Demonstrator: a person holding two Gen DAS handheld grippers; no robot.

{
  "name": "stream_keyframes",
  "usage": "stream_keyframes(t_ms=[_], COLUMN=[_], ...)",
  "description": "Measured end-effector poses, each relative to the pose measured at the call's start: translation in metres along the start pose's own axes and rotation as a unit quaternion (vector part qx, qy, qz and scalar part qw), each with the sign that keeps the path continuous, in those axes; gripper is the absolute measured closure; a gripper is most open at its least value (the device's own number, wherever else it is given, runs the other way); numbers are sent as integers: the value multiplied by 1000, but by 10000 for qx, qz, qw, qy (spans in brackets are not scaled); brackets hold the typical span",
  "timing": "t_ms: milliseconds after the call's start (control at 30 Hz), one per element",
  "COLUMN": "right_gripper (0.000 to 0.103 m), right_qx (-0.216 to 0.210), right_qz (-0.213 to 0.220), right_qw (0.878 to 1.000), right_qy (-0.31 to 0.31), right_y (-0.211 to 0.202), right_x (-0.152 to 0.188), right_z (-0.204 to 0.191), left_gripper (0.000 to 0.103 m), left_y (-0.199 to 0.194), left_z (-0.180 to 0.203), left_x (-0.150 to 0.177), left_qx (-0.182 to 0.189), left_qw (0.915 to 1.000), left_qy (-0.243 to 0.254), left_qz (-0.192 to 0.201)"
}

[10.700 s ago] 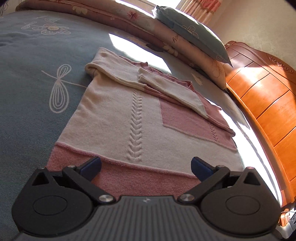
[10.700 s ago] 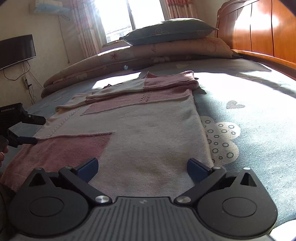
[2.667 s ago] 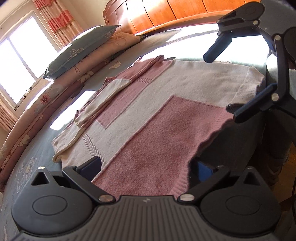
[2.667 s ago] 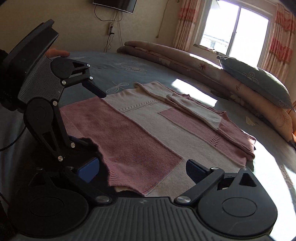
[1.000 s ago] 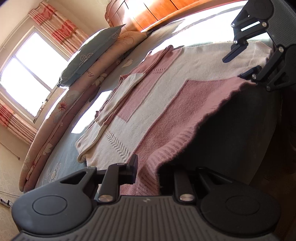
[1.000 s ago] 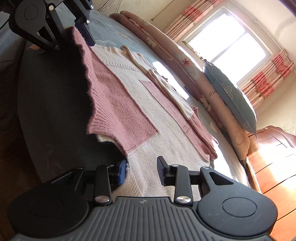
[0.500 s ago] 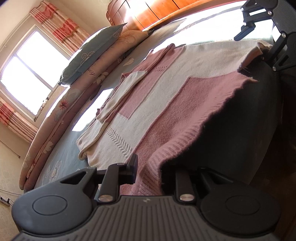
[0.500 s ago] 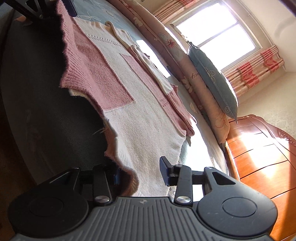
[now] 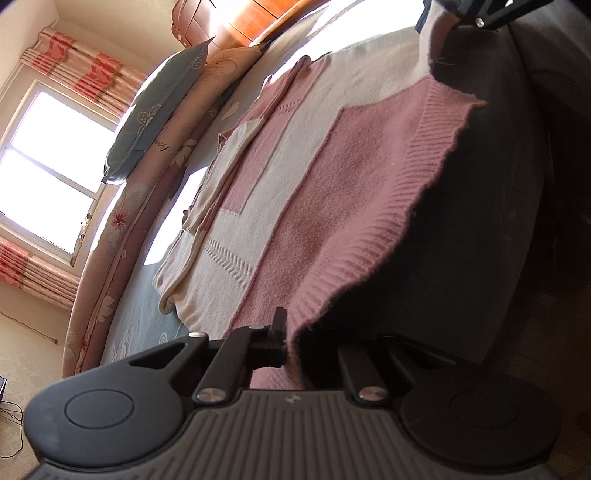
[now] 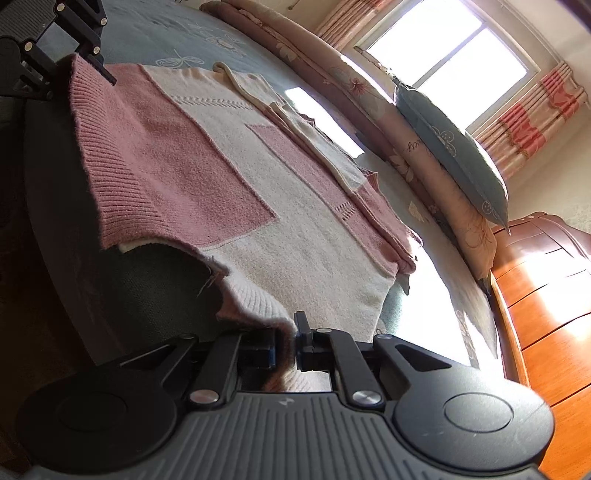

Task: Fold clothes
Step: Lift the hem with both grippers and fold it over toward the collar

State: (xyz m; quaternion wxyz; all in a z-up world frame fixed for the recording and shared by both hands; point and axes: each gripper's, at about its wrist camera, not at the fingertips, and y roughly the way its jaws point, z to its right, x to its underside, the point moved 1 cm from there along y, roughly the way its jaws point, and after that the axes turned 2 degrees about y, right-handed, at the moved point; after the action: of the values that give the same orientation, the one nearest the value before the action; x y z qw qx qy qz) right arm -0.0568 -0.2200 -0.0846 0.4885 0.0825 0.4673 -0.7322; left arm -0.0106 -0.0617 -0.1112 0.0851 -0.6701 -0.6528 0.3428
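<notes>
left wrist view: the left tool (image 9: 293, 345) sits at the bottom centre, pressed together and pinching the pink ribbed hem of the sweater (image 9: 314, 192). the sweater lies on the bed (image 9: 136, 306), filling the middle of the frame, pink and cream blocks running toward the upper middle, its sleeves folded across the far part. the near hem is lifted off the bed edge, with dark shadow under it at right. at the top right corner the right tool (image 9: 432, 14) holds the cream corner of the same hem. a blue pillow (image 9: 155, 114) rests on a rolled floral quilt (image 9: 122, 229) at upper left, a window (image 9: 48, 162) behind it.

right wrist view: the right tool (image 10: 286, 350) at bottom centre is pressed together on the cream ribbed hem corner. the sweater (image 10: 258, 192) spreads from there to the upper left, where the left tool (image 10: 107, 75) pinches the pink corner. the pillow (image 10: 454, 155) and window (image 10: 447, 55) are at upper right, a wooden headboard (image 10: 546, 295) at right.
</notes>
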Motion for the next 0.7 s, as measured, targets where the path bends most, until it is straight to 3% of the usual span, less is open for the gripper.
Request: stream_keyframes(t_ms=[333,700], right_gripper=[93,93], right_qx=[35,342], right_qz=[234,474], right_qw=[9997,9982], right_qy=[109,100], right_y=[7,40], right_x=[-22,-61], right_z=[40,89], left_gripper=[98,98], left_y=[11,57], left_z=[-44,-96], left_x=[-20,-50], left_qx=[-282,-596], left_qw=[9995,9979], left_qy=[3,-31], left_qz=[122,237])
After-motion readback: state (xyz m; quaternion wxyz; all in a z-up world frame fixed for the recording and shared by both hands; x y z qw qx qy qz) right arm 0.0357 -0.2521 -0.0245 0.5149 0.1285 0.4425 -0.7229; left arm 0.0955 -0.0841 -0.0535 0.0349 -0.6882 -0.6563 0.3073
